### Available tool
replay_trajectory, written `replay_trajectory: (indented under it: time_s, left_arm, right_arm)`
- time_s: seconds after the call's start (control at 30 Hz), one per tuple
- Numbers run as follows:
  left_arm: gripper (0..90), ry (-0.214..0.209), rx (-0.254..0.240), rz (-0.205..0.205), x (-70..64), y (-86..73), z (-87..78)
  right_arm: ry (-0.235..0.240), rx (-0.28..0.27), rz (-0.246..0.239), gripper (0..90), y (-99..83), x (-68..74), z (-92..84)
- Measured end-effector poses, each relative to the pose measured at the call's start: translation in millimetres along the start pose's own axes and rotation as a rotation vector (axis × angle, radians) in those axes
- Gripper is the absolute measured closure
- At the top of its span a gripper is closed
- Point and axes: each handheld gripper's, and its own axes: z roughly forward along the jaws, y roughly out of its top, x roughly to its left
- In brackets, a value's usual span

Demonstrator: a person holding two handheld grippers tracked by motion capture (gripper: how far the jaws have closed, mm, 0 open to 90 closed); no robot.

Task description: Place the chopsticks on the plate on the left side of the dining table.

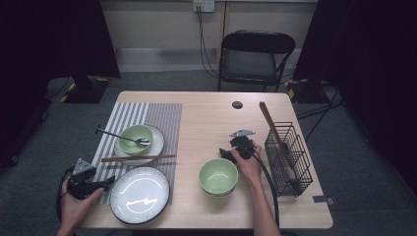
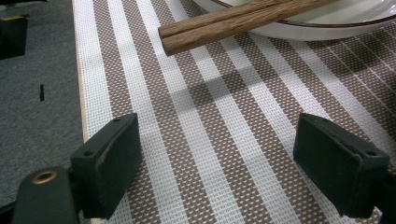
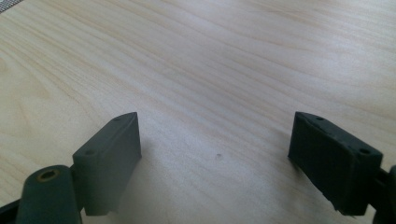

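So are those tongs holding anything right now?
No. The left tongs stand open over the striped placemat, short of the chopsticks; the right tongs are open above bare table.

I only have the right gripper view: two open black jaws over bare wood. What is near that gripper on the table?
Observer: In the high view the right gripper sits just above a green bowl.
Operator: Anything to its other side?
Observer: A black wire basket holding chopsticks.
Operator: And the left gripper?
Observer: The left gripper is open over a striped placemat, facing a second pair of chopsticks laid across a plate.
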Motion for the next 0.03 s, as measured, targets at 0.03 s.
replay_trajectory:
  time_s: [0.03]
  left_arm:
    - [14.8,0.0,0.0,-0.001,0.1,0.0,0.0]
  right_arm:
    - [0.001,0.0,0.001,16.0,0.0,-0.1,-0.1]
